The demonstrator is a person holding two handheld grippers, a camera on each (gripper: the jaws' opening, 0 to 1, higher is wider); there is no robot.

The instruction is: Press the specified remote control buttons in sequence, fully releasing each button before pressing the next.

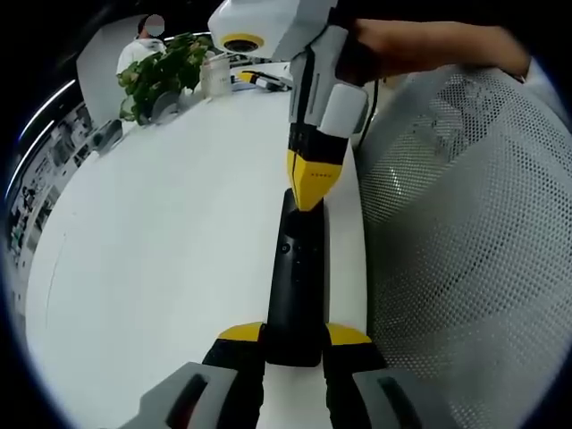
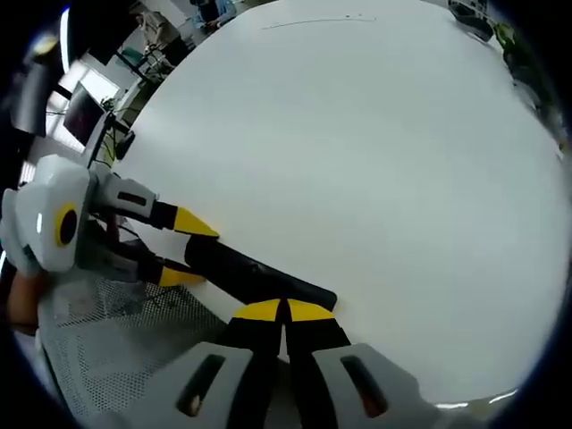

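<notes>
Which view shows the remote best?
The left gripper view: the remote lies lengthwise between the left gripper jaws, its top face showing. The right gripper view shows it slanted, its far end behind the right gripper.

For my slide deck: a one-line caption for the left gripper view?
Left claw grips the black remote on the white table while the right claw, closed, presses its far end.

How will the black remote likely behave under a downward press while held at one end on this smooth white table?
The remote looks rigid, so it probably won't flex. Lying flat, it seems unlikely to roll. The table looks slick, so it might slide without the left hand-held gripper clamping it.
</notes>
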